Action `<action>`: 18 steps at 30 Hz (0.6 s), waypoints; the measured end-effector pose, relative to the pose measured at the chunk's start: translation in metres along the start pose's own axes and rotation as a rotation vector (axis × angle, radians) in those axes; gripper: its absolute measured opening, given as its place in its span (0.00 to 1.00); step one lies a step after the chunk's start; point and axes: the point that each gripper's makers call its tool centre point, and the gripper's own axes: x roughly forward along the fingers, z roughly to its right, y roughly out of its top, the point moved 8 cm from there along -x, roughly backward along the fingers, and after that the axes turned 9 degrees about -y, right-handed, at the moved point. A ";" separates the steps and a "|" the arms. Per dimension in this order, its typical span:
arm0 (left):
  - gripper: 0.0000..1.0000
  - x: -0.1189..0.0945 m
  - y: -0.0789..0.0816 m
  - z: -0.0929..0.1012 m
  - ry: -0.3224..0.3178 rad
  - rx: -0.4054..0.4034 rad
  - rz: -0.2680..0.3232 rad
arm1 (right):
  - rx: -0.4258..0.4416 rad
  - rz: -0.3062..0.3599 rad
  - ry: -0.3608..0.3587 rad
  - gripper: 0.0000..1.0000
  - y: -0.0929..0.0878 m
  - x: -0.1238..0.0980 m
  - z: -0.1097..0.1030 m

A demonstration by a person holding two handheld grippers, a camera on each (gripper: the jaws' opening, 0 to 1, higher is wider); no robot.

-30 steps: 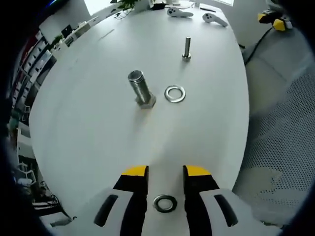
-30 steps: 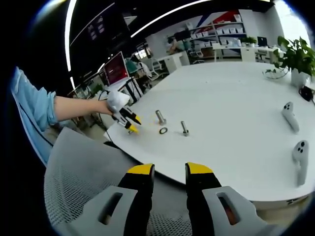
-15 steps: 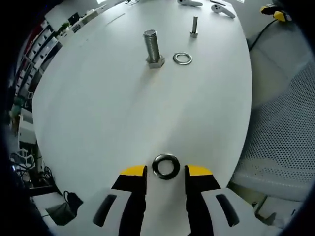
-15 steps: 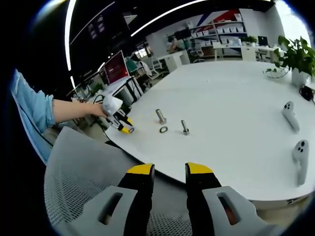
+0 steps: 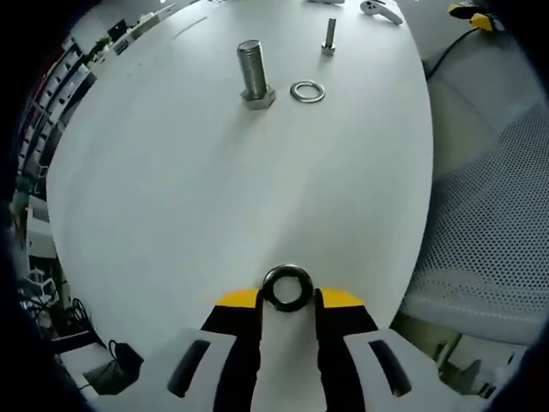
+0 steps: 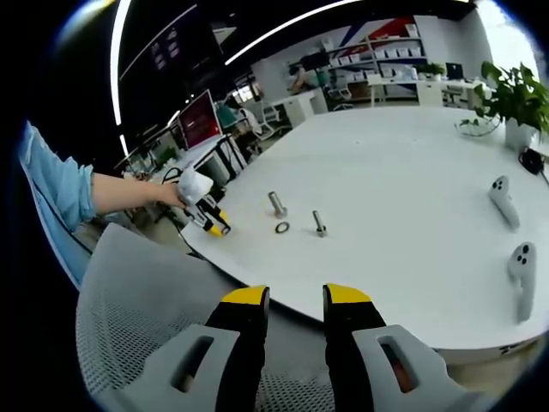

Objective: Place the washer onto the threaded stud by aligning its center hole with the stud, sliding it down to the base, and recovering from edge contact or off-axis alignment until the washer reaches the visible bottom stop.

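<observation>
Steel washer (image 5: 287,287), round, between tool (image 5: 287,300) tips

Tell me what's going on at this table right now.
A person is working with two handheld grippers at a white table. The left gripper has its jaws closed on a washer near the table's edge. Farther off stand a large threaded stud, a second washer lying flat beside it, and a smaller bolt. The right gripper hangs open off the table, over a mesh chair.
</observation>
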 end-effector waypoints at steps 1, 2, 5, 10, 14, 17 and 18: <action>0.21 0.001 0.000 0.000 0.001 0.010 -0.012 | 0.001 0.000 -0.001 0.27 0.000 0.000 0.000; 0.21 0.001 0.000 -0.001 0.001 0.012 -0.013 | 0.001 0.001 -0.002 0.27 0.000 0.000 0.000; 0.21 0.002 -0.001 -0.002 0.001 0.004 -0.005 | 0.003 0.002 -0.004 0.27 0.000 0.000 0.000; 0.21 0.005 0.004 -0.003 0.006 -0.020 0.044 | 0.004 0.005 -0.005 0.27 0.000 0.000 0.001; 0.21 0.009 0.019 -0.002 0.001 0.005 0.058 | 0.003 0.002 -0.005 0.27 0.000 0.000 0.001; 0.21 0.013 0.037 -0.002 -0.003 0.031 0.060 | 0.001 0.002 -0.005 0.27 0.000 0.000 0.001; 0.21 0.014 0.043 -0.002 -0.004 0.037 0.062 | 0.002 0.002 -0.006 0.27 0.000 0.000 0.001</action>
